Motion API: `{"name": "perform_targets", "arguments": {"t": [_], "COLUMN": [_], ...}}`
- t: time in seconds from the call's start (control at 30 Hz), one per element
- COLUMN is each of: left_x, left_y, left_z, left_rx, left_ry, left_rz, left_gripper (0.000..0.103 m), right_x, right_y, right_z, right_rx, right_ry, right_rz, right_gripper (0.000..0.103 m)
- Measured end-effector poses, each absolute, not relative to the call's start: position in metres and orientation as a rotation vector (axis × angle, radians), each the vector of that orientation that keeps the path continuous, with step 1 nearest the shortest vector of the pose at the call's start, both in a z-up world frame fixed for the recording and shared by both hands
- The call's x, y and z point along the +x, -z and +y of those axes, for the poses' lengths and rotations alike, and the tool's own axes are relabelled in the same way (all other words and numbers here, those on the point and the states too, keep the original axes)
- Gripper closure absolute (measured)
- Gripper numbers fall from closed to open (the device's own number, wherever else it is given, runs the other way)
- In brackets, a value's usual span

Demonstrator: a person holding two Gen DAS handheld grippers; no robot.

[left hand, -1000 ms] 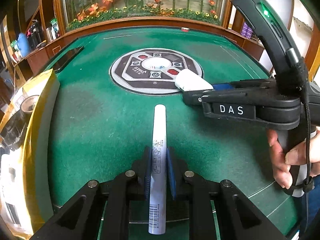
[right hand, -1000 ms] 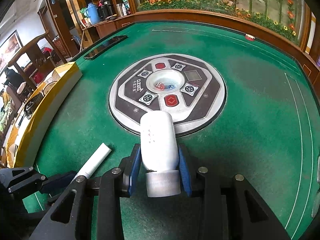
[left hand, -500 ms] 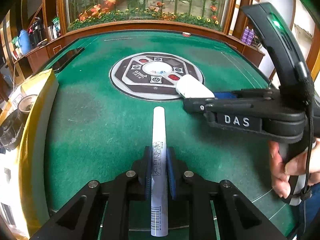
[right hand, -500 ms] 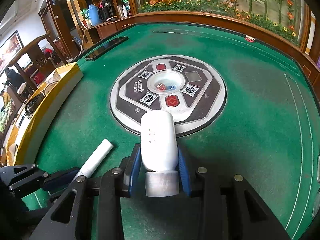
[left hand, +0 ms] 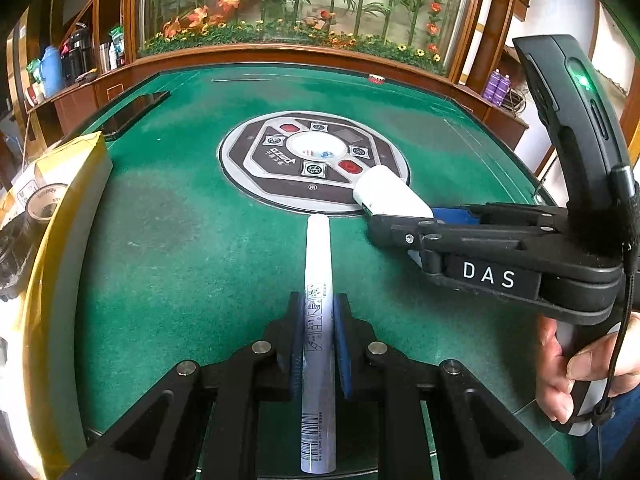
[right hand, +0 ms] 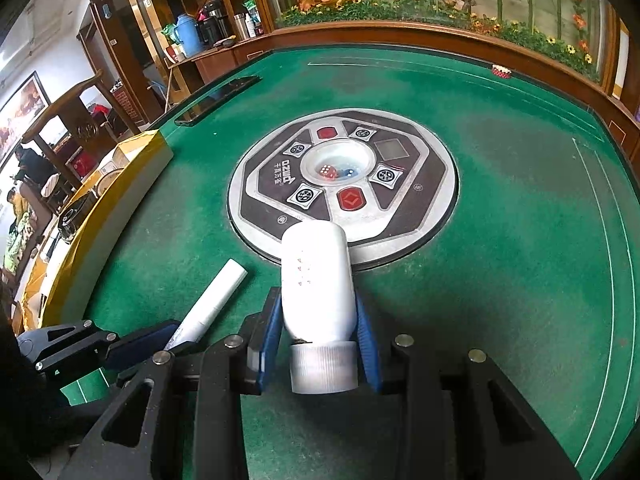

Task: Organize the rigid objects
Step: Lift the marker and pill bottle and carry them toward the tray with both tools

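Observation:
My left gripper [left hand: 319,300] is shut on a slim white tube [left hand: 317,264] with printed labels, held lengthwise over the green table [left hand: 168,264]. My right gripper [right hand: 318,308] is shut on a white bottle [right hand: 316,276] with a ribbed cap toward the camera. In the left wrist view the right gripper [left hand: 404,220] reaches in from the right with the bottle [left hand: 386,196] over the edge of the round centre panel [left hand: 248,160]. In the right wrist view the tube [right hand: 216,300] and the left gripper [right hand: 160,336] show at the lower left.
A yellow and white box [left hand: 64,240] holding tape rolls and other items stands at the table's left edge [right hand: 120,200]. A black phone [right hand: 218,100] lies at the far left. A small red object [right hand: 501,71] sits by the far wooden rim. A hand [left hand: 576,372] grips the right tool.
The left wrist view has tilted slightly, so the right gripper and bottle appear a little lower. Both grips are unchanged and neither object has shifted in its jaws.

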State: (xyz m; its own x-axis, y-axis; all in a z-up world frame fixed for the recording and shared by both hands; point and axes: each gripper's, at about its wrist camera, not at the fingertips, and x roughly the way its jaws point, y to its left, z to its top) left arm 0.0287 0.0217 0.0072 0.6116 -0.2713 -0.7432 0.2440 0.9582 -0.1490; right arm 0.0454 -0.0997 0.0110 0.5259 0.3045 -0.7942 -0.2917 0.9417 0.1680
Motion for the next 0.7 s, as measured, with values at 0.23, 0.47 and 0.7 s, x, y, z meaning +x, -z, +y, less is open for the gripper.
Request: {"name": "perform_targets", "arguments": {"t": [0.23, 0.47, 0.7], "left_x": [0.021, 0.010, 0.000], "left_y": [-0.013, -0.021, -0.028], "left_z": [0.021, 0.027, 0.035], "left_rx": [-0.024, -0.030, -0.067], "left_ry": [0.283, 0.264, 0.268], "left_rz": [0.824, 0.802, 0.791], "left_gripper": [0.089, 0.089, 0.089], "right_x": [0.044, 0.037, 0.033], "right_y": [-0.012, -0.027, -0.037], "right_z": [-0.102, -0.107, -0.108], "right_rx": [0.044, 0.078, 0.098], "right_ry": [-0.354, -0.355, -0.347], "right_rz": [0.958, 0.906, 0.875], "right_gripper": [0.070, 0.069, 0.069]}}
